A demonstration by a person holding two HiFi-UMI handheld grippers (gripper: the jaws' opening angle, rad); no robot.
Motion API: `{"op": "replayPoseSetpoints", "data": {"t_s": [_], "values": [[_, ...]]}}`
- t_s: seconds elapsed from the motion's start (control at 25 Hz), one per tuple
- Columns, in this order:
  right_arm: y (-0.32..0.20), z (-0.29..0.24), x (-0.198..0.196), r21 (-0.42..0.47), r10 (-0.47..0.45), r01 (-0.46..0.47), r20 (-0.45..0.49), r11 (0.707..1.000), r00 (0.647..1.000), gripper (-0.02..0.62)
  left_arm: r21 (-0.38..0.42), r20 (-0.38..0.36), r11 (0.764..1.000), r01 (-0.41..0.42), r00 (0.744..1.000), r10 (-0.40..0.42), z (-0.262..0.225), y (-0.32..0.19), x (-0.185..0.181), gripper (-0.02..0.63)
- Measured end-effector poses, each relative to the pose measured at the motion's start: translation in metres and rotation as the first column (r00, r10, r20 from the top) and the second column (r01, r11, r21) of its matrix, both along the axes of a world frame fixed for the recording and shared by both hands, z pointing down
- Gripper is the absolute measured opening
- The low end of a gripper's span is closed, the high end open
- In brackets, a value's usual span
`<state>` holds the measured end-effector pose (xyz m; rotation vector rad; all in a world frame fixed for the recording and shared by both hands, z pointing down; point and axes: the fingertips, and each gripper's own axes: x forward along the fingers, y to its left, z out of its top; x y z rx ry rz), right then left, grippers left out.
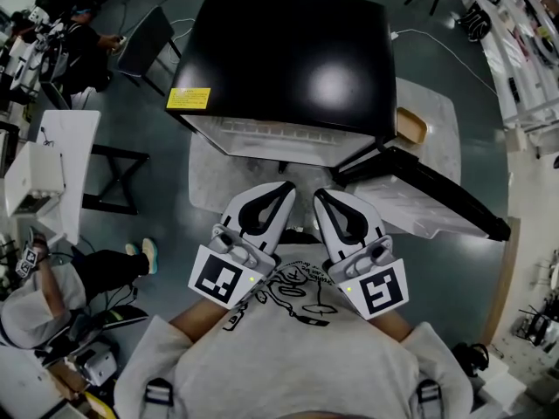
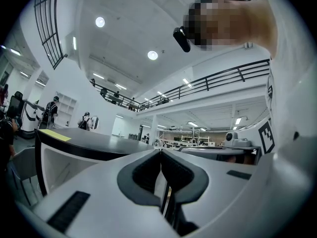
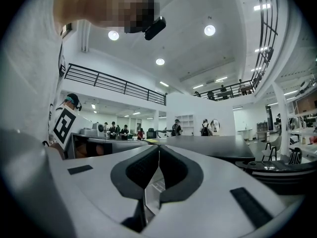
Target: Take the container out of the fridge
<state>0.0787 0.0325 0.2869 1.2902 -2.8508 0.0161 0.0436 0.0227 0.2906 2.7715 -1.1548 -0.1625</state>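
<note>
Grey floor (image 1: 175, 208), black fridge (image 1: 288, 59) open, contents unseen — left hand-held gripper (image 1: 289, 187) and right hand-held gripper (image 1: 320, 194) both closed, empty.

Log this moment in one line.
left gripper shut, empty | right gripper shut, empty | fridge door open | container not in view

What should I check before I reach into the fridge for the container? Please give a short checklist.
1. Fridge door open: ok, it stands swung out to the right.
2. Left gripper empty: ok, jaws together on nothing.
3. Right gripper empty: ok, jaws together on nothing.
4. Jaws apart for a grasp: not ok, both are shut.
5. Container found: cannot tell, no view shows it.
</note>
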Motion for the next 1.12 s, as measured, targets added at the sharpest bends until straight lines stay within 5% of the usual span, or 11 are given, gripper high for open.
{"op": "replayPoseSetpoints", "data": {"t_s": [1.12], "values": [[-0.032,0.003,-0.013,-0.005,0.031,-0.031,-0.023,0.999,0.999,0.029,-0.025,0.068,1.000,0.003,0.998,-0.001,0.015,-0.032,-0.022,0.017]]}}
